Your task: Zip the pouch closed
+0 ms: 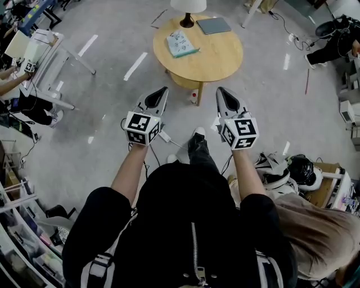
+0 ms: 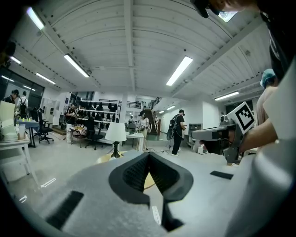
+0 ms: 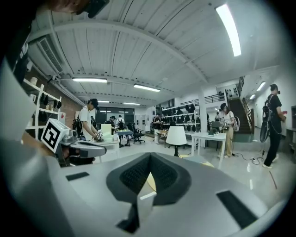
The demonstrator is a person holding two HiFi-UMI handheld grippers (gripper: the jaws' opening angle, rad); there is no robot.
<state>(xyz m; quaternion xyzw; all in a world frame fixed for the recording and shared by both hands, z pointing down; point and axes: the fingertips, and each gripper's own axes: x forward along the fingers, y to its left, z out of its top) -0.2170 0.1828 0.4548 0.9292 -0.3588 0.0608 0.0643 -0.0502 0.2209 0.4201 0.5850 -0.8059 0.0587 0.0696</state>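
**Pouch**: flat and pale teal with a printed pattern. It lies on the round wooden surface, on the left half, just in front of the lamp base. At this range the views show neither its zip nor what is inside it. Neither gripper touches it.

**Lamp**: white shade on a dark base, standing at the far edge of the same surface. It also shows ahead in both gripper views.

**Grey flat item**: lies at the far right of the surface, beside the lamp and apart from the pouch.

**Left gripper**: held on a bare forearm stretched forward from the person's body. It is over the floor, well short of the surface. It points toward the surface, close to level with its nose dipped slightly. Its marker cube sits at the rear, facing up. In its own view the ribbed dark fingers meet at the tips and grip nothing. A sliver of the wooden surface shows in the notch behind the tips.

**Right gripper**: held parallel to the left one, side by side with a gap between them. It has the same slight downward tilt and the same aim at the surface. Its marker cube also faces up. Its fingers are closed tip to tip and hold nothing.
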